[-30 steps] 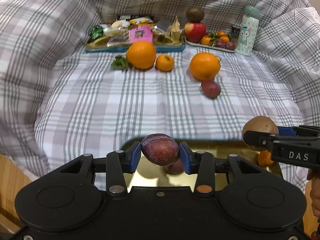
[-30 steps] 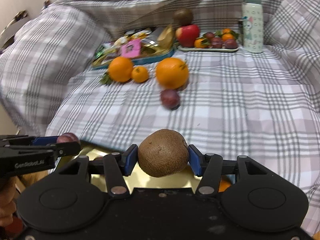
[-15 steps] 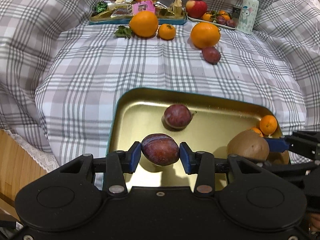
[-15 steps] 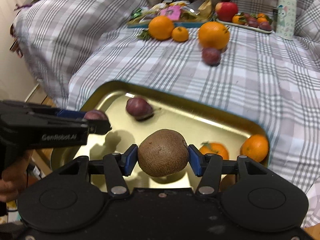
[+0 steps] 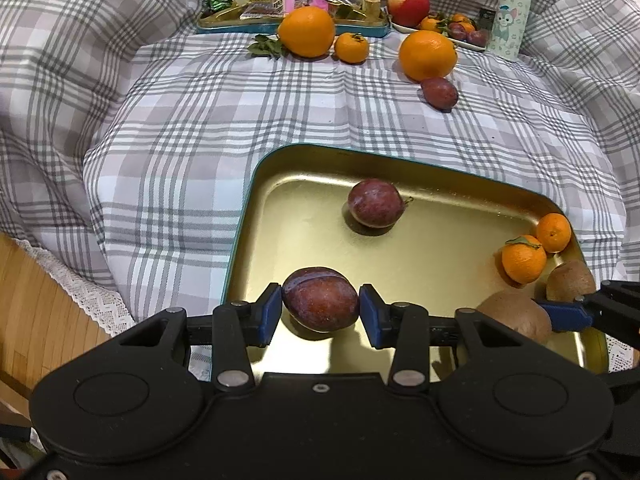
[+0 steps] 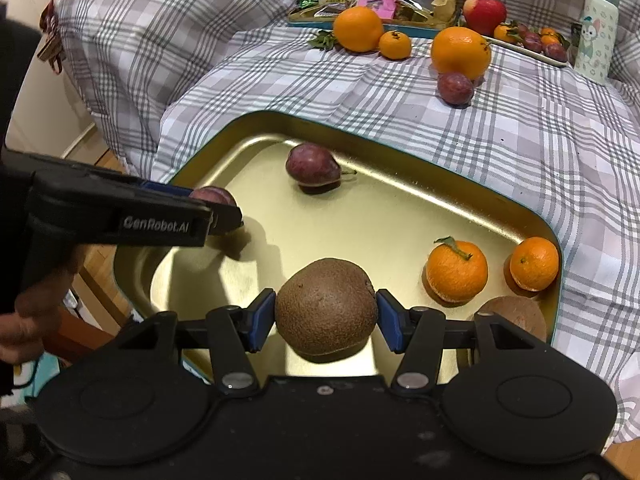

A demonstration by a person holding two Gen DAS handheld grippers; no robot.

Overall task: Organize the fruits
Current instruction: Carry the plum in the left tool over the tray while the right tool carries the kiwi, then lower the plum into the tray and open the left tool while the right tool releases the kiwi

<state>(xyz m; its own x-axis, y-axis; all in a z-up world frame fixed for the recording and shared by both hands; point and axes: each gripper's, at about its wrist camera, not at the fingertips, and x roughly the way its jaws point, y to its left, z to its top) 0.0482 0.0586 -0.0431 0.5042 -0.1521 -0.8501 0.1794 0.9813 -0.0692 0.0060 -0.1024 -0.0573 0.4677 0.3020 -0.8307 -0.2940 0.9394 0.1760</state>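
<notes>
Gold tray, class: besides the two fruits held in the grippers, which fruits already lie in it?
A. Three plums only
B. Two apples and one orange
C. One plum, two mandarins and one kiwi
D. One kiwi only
C: in the gold tray lie one plum, two mandarins and a kiwi at the near right corner, partly hidden by the right gripper.

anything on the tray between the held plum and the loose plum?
No. In the left wrist view, only bare gold tray separates the held plum from the loose plum.
</notes>
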